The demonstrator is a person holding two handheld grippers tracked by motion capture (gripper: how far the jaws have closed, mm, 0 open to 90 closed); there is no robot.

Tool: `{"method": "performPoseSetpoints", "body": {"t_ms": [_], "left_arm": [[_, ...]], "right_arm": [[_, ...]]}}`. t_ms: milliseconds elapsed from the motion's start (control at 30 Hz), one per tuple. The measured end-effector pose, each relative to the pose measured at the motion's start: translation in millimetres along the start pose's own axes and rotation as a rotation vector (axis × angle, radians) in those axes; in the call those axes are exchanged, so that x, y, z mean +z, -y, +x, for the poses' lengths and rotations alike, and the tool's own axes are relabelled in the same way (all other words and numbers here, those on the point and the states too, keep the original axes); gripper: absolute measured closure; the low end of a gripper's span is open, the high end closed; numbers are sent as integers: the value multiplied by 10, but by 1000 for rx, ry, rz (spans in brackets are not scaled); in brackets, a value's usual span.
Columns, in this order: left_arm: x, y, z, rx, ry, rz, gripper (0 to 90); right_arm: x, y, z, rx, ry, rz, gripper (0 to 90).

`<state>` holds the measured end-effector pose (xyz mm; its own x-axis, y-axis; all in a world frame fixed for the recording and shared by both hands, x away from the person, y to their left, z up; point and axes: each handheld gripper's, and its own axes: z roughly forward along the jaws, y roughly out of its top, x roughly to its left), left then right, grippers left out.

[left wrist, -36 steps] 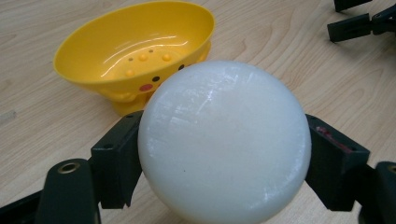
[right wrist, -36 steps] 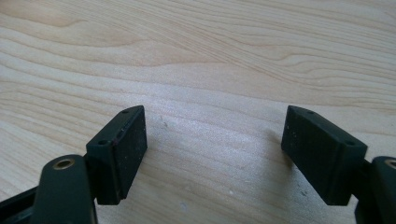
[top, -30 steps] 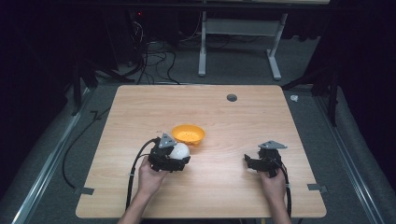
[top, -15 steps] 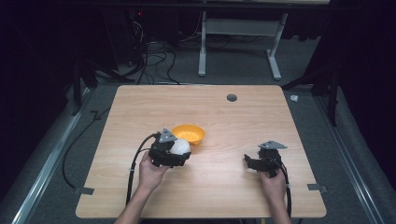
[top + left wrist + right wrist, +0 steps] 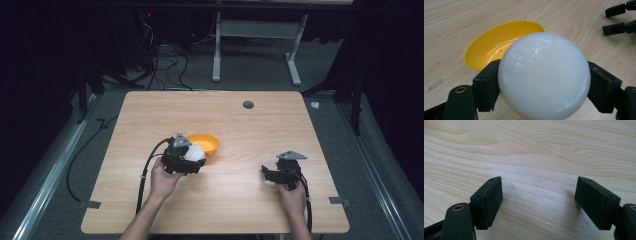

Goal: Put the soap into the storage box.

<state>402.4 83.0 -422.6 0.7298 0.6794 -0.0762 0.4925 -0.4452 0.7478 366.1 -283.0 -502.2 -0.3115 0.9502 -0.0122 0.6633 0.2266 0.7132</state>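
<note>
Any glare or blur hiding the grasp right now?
Left gripper view: the white translucent ball is sharp with faint sheen streaks, and the yellow plastic bowl behind is slightly soft. High view: surroundings are dark, the wooden table evenly lit. Right gripper view: grain crisp, no glare.

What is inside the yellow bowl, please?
The visible part of the yellow bowl looks empty. The white ball, held by the left gripper, covers its near side.
</note>
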Motion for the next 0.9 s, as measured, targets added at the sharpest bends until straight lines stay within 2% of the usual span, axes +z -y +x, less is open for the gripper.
{"method": "performPoseSetpoints", "body": {"t_ms": [67, 267, 467, 633, 900], "left_arm": [[1, -32, 12, 4, -5, 0, 237], [30, -101, 67, -27, -15, -4, 237], [45, -189, 88, -26, -14, -6, 237], [38, -299, 140, -32, -33, -14, 237], [92, -428, 181, -21, -43, 2, 237]], "right_arm": [[0, 0, 0, 0, 0, 0, 232], [0, 0, 0, 0, 0, 0, 232], [0, 0, 0, 0, 0, 0, 233], [0, 0, 0, 0, 0, 0, 232], [0, 0, 0, 0, 0, 0, 233]]}}
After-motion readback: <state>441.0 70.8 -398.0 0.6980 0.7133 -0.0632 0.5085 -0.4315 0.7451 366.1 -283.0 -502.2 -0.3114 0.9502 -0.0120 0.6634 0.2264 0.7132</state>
